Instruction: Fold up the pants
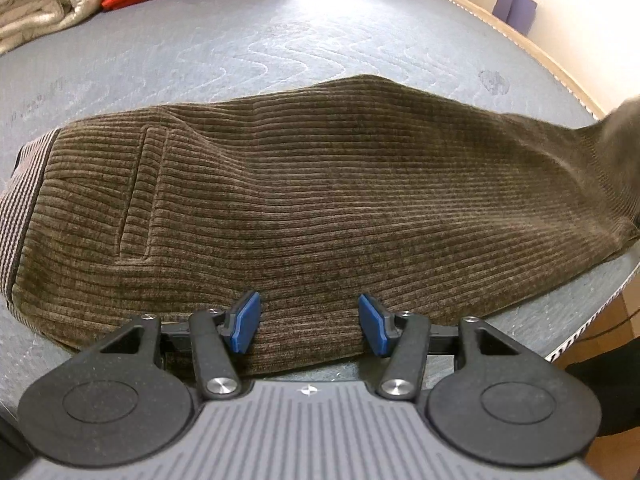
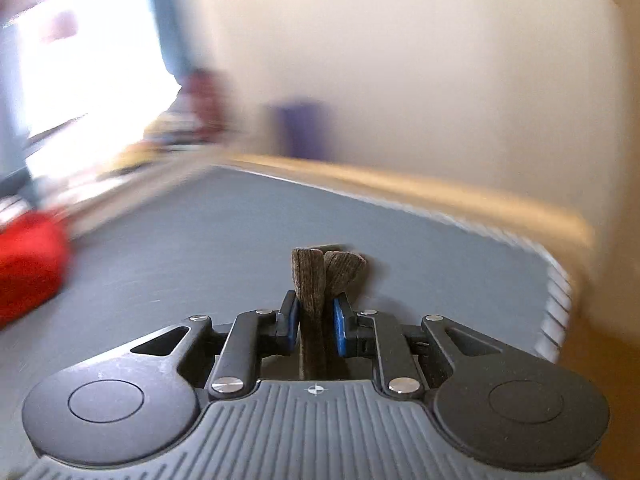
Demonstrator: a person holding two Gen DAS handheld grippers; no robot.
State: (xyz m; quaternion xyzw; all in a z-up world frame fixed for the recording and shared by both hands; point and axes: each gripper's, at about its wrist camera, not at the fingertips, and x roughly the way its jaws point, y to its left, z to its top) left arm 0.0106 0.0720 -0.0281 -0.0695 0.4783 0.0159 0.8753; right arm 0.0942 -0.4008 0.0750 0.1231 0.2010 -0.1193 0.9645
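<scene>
Above the grey quilted mattress [image 1: 280, 40] where brown corduroy pants [image 1: 320, 184] lie flat, our right gripper [image 2: 316, 320] has its jaws pinched on a cuff while our left gripper [image 1: 310, 322] hovers, jaws half-open and empty.

Brown corduroy pants [image 1: 320, 200] flat on mattress, waistband left, leg end lifted right.

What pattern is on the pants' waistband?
Thin grey and dark stripes on the waistband; left wrist view shows it best.

No text can be read; the faint print on the mattress [image 1: 280, 40] is illegible.
</scene>
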